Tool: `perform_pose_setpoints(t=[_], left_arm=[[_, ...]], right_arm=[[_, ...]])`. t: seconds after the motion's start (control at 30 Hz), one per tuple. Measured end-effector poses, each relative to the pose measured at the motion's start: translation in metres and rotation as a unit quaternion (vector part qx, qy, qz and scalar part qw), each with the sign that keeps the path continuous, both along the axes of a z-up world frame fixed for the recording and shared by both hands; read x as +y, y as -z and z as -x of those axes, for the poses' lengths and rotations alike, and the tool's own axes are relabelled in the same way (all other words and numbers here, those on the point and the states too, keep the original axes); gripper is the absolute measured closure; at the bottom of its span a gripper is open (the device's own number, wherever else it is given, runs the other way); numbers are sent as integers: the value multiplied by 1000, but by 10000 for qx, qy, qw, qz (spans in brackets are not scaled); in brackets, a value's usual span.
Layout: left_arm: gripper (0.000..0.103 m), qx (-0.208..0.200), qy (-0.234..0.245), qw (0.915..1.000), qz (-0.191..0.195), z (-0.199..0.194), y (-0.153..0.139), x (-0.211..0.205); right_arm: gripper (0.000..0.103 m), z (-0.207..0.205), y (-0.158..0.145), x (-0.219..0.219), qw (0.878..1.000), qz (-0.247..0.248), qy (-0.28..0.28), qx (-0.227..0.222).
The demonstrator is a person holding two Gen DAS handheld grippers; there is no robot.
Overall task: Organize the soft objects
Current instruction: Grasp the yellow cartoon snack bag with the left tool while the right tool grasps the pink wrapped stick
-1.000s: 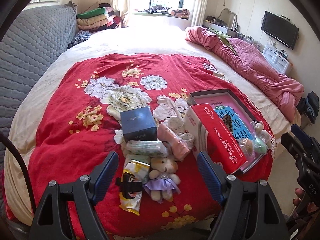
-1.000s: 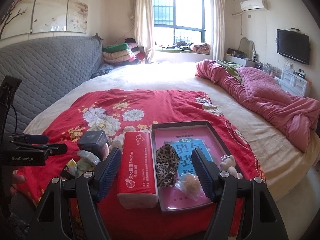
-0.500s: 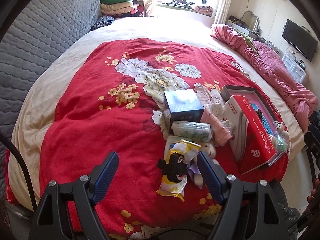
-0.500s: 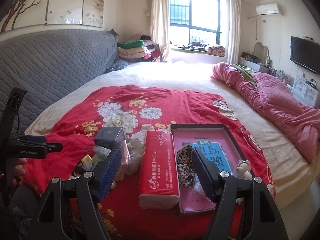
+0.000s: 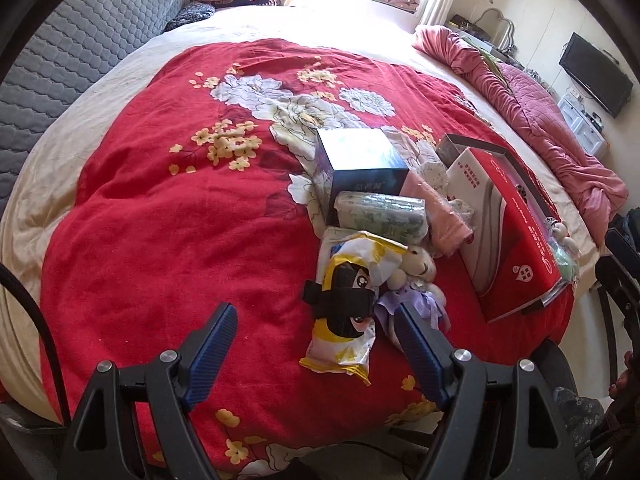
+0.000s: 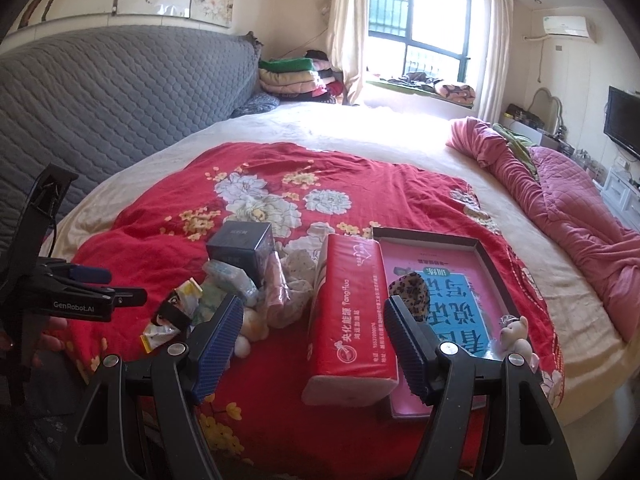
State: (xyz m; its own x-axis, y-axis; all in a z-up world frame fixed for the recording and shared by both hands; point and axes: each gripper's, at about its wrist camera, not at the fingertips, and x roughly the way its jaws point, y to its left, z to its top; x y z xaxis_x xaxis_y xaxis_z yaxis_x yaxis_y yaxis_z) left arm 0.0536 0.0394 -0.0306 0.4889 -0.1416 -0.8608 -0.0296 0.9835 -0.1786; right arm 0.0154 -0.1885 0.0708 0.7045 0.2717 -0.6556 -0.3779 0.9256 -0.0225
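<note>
A heap of small things lies on a red flowered blanket: a yellow-and-white packet with a black band, a small plush toy in a purple dress, a green-patterned wrapped roll, a pink folded cloth and a dark blue box. My left gripper hangs open just in front of the packet, nothing between its fingers. My right gripper is open above the near end of a red tissue pack. A leopard-print scrunchie and a white plush bear lie in the pink tray.
The blanket lies on a wide bed with a grey quilted headboard. A rumpled pink quilt runs along the bed's right side. Folded bedding is stacked by the window. A television hangs on the right wall.
The left gripper has sunk and shifted left, so the heap now sits to its right and larger. The right gripper has drifted left and lower over the tissue pack. Both stay open.
</note>
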Motion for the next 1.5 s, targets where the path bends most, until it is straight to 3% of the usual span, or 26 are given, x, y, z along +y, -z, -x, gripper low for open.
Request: perform_pose_setpoints(t=[0.33, 0.63, 0.97, 1.2, 1.27, 1.37, 1.5], left_arm=[[23, 154, 91, 9997, 145, -12, 26, -8], [23, 106, 227, 9992, 306, -18, 35, -11], [23, 190, 230, 9988, 380, -26, 47, -6], [23, 249, 245, 9985, 414, -29, 54, -4], [23, 272, 236, 9985, 423, -29, 56, -3], [23, 284, 206, 9983, 460, -31, 58, -1], [27, 278, 186, 9976, 604, -32, 60, 3]], right_arm=[[29, -18, 22, 29, 9985, 395, -330, 170], [29, -66, 49, 71, 9919, 1013, -677, 366], [30, -96, 95, 112, 9645, 2292, -1234, 452], [43, -97, 127, 137, 9367, 3145, -1504, 317], [52, -98, 133, 140, 9324, 3258, -1532, 308], [68, -101, 136, 140, 9356, 3165, -1521, 359], [79, -107, 124, 126, 9584, 2447, -1369, 539]])
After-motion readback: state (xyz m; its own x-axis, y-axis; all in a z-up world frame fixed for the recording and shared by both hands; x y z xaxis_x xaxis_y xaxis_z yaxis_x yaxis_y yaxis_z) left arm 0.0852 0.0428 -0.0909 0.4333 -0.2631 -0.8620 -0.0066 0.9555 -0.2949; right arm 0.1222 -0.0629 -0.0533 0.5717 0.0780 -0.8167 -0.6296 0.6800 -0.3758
